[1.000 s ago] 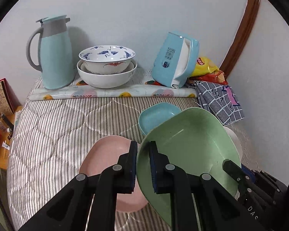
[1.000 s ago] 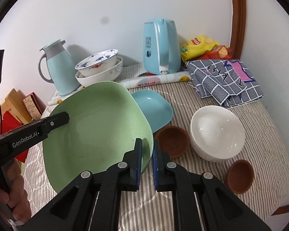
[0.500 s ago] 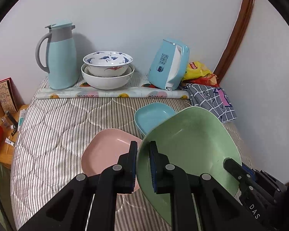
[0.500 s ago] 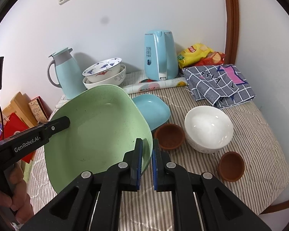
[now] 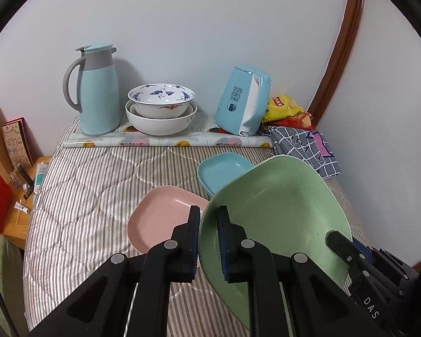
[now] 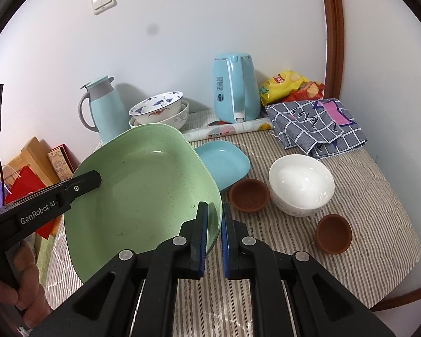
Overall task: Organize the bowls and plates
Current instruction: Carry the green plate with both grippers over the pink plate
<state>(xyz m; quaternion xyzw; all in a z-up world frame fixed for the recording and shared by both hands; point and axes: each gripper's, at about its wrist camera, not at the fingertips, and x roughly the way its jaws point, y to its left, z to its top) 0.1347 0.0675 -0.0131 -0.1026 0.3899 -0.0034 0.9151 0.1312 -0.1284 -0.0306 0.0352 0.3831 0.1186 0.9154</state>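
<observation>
Large pale-green speckled plastic plate point(image 6: 143, 193) held off the striped quilted table cover point(image 5: 92, 191), tilted, pinched on opposite rims by both tools. Left gripper point(image 5: 209, 241) clamped on its near-left rim; right gripper point(image 6: 214, 238) clamped on its right rim. In the left view the right tool's finger tip is cut off at the frame corner; in the right view the left tool's second finger is hidden behind the plate.

Green plate hides part of the light-blue square plastic dish point(image 5: 221, 171) in both views. Pink rounded-square plastic dish point(image 5: 162, 219) shows only in the left view, near edge covered by the left tool's finger. A hand point(image 6: 22, 286) on the left tool's handle is cut off at the frame edge.

Counts: three plastic plates (green, blue, pink); two small brown clay cups point(image 6: 248, 195), point(image 6: 334, 233); one plain white ceramic bowl point(image 6: 301, 184); two nested porcelain bowls point(image 5: 161, 109), blue-patterned one on top. One teal thermos jug point(image 5: 96, 90), one light-blue electric kettle point(image 5: 242, 101), one grey checked cloth point(image 6: 317, 126). Snack bags point(image 6: 289, 85) behind the cloth: count unclear. Clutter at left edge too small to identify.
</observation>
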